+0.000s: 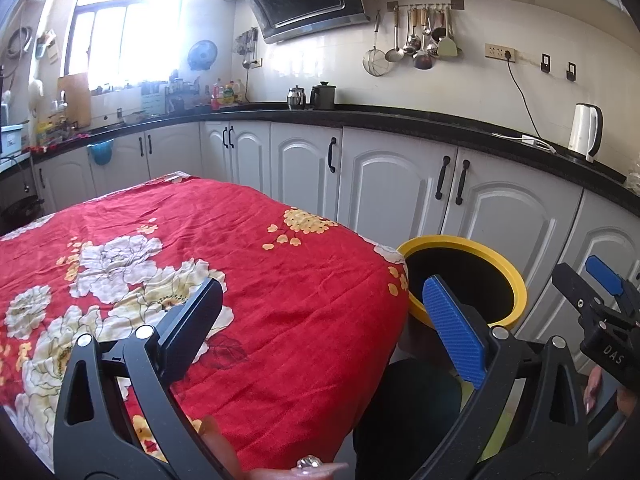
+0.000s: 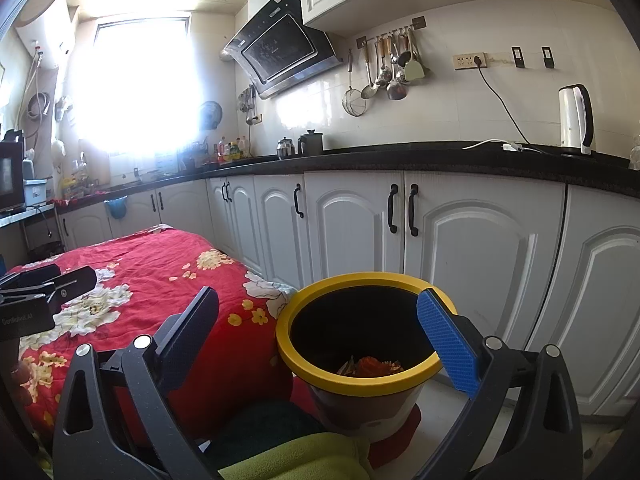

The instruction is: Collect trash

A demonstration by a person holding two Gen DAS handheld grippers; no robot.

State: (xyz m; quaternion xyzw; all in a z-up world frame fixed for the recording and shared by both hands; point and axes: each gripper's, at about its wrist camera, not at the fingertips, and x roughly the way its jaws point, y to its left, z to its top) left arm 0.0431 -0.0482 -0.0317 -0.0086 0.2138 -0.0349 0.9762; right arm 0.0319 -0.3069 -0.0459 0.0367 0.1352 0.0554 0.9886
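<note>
A yellow-rimmed bin [image 2: 362, 378] with a dark inside stands on the floor just right of the table; orange and pale scraps of trash [image 2: 370, 366] lie at its bottom. My right gripper [image 2: 318, 326] hovers open above the bin's mouth with nothing between its fingers. My left gripper [image 1: 320, 316] is open over the right edge of the red floral tablecloth [image 1: 240, 264], holding nothing. The bin [image 1: 516, 280] shows past its blue pad [image 1: 454, 334]. The right gripper [image 1: 600, 292] appears at the far right of the left wrist view, and the left gripper [image 2: 48, 284] at the far left of the right wrist view.
White lower cabinets [image 2: 460, 240] with black handles run close behind the bin under a black counter [image 2: 400, 160]. A white kettle [image 2: 576, 120] and its cord sit on the counter. Green cloth [image 2: 304, 460] and a dark cushion [image 2: 260, 420] lie below the right gripper. A hand [image 1: 304, 470] shows at the bottom.
</note>
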